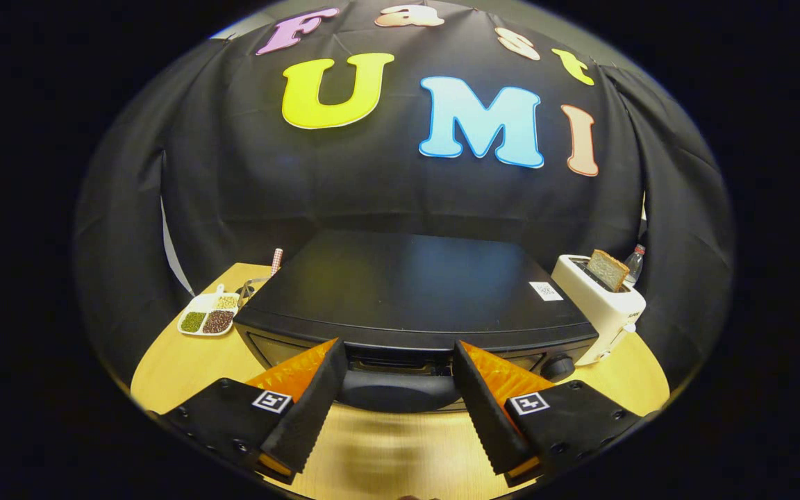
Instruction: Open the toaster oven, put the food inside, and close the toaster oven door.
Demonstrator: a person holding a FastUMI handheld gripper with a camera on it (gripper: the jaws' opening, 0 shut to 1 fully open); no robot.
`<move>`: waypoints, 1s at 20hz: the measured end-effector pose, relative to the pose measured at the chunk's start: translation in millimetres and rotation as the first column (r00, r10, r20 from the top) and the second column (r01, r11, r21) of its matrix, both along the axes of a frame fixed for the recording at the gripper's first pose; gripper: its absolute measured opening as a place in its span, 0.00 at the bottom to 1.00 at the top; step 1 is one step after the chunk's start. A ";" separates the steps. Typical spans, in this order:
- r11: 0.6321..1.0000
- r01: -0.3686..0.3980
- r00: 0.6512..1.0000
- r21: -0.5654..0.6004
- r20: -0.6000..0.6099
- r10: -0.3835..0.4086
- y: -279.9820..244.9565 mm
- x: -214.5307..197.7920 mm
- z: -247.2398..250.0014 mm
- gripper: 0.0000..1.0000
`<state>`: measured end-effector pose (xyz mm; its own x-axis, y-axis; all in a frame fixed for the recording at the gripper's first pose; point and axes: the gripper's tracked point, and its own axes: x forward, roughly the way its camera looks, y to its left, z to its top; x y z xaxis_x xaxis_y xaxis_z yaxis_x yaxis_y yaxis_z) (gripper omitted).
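Handle (398, 390) between spread fingers (317, 396)

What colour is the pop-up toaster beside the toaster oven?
White, seen in the gripper view: the pop-up toaster stands right of the black toaster oven.

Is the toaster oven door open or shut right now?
Shut: the toaster oven door sits flush, its handle between the open claw fingers.
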<state>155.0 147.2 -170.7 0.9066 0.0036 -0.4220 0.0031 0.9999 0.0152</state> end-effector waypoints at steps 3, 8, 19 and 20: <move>1.000 -0.004 1.000 -0.004 0.000 0.004 1.0 -3.1 0.2 0.98; 1.000 -0.015 1.000 0.028 -0.014 0.015 3.1 -23.0 -6.6 0.98; 0.999 -0.043 0.992 0.034 -0.120 0.047 9.1 -83.1 -43.4 1.00; 0.998 -0.048 0.989 0.036 -0.138 0.053 8.4 -88.1 -47.9 0.99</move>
<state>66.9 155.6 -218.6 0.8374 0.0635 -0.5429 -0.0429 0.9978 0.0504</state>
